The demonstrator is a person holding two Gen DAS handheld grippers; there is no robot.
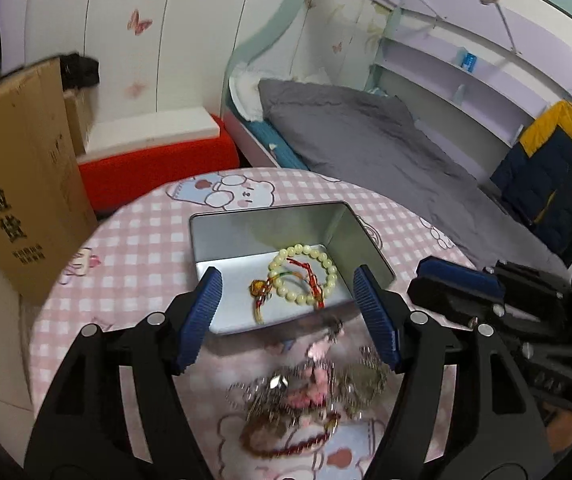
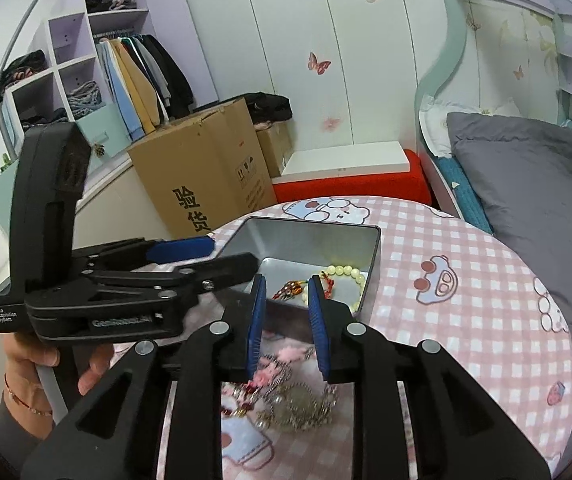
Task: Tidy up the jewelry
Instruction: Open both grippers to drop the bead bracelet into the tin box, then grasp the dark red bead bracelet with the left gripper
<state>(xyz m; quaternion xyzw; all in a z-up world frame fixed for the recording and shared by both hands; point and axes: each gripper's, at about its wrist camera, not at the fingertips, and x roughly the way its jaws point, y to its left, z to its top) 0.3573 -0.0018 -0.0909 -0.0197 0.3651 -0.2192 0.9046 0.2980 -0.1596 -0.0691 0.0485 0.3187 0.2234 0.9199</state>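
A silver metal tin stands open on the round pink checked table. Inside lie a pale green bead bracelet and a red and gold string charm. A blurred pile of chains, pendants and a red cord bracelet lies on the table in front of the tin. My left gripper is open wide and empty above the tin's near edge; it also shows in the right wrist view. My right gripper is open, narrower, empty, above the pile.
A cardboard box stands left of the table. A red and white stool is behind it. A bed with grey bedding runs along the right. A person's hand holds the left gripper.
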